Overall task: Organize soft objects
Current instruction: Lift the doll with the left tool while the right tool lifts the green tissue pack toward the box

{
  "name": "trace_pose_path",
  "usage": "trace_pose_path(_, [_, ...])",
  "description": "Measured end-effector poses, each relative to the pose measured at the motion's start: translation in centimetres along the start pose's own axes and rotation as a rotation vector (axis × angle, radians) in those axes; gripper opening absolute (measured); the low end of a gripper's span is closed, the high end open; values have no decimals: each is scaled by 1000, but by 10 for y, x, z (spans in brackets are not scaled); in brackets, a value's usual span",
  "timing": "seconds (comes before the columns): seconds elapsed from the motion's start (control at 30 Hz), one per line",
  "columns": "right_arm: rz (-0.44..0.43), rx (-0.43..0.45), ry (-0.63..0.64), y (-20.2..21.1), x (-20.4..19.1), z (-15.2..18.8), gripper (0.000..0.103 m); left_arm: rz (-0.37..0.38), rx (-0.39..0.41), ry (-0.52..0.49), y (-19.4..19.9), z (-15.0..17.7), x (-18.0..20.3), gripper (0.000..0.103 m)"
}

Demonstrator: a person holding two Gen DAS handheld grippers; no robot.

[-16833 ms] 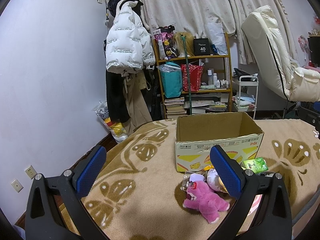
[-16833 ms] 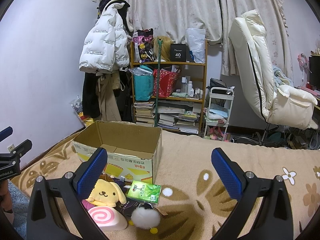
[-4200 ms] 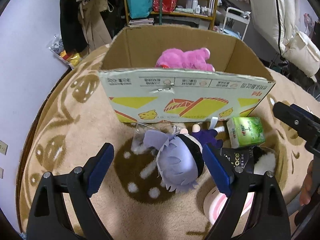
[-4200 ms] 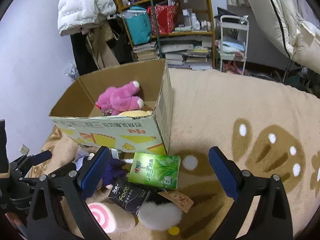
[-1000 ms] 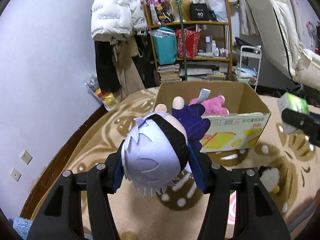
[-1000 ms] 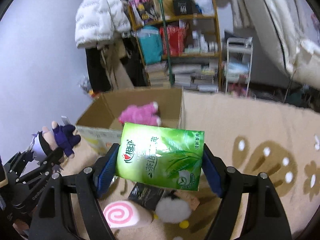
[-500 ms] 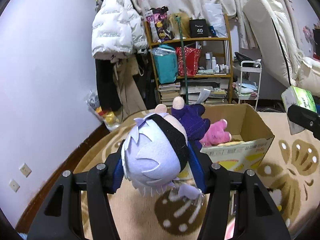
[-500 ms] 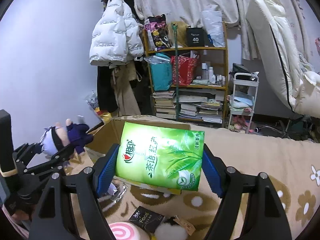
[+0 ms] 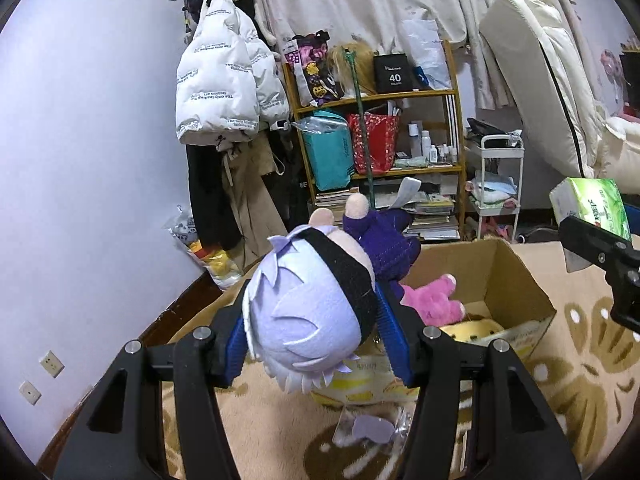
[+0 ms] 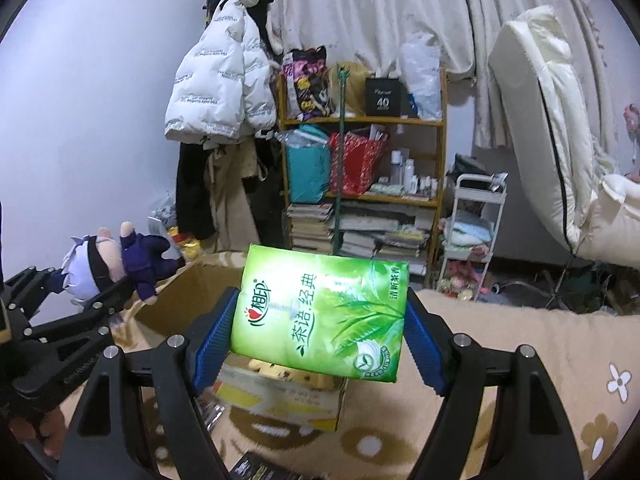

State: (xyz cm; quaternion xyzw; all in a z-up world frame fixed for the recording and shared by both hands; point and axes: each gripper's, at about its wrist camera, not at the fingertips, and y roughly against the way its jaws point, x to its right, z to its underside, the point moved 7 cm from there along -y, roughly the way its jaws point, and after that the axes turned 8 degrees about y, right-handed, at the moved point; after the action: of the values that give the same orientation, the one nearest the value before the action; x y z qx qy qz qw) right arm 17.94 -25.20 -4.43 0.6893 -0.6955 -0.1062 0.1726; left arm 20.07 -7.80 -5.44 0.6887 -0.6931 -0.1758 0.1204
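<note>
My left gripper [image 9: 316,332] is shut on a plush doll [image 9: 312,312] with lilac hair, a black blindfold and a dark purple body, held in the air over the near left corner of the open cardboard box [image 9: 516,276]. A pink plush bear [image 9: 430,302] and a yellow plush [image 9: 472,328] lie inside the box. My right gripper [image 10: 320,332] is shut on a green tissue pack [image 10: 320,316], held above the box [image 10: 172,308]. The doll [image 10: 108,264] and left gripper show at the left of the right wrist view. The tissue pack [image 9: 592,204] shows at the right edge of the left wrist view.
The box stands on a beige patterned blanket [image 9: 580,360]. A clear plastic wrapper [image 9: 368,428] lies in front of the box. A dark packet [image 10: 256,468] lies on the blanket below the right gripper. A cluttered shelf [image 9: 380,140], hanging coats [image 9: 224,92] and a white chair [image 10: 560,160] stand behind.
Both grippers have kept rising and tilting up with their loads over the last second. The box now sits lower in both views, and the floor items have mostly dropped out of sight.
</note>
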Motion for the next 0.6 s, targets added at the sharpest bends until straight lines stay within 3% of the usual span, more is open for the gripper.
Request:
trace_pose_path(0.3, [32, 10, 33, -16, 2, 2, 82, -10, 26, 16, -16, -5, 1, 56])
trace_pose_path(0.6, [26, -17, 42, -35, 4, 9, 82, -11, -5, 2, -38, 2, 3, 56])
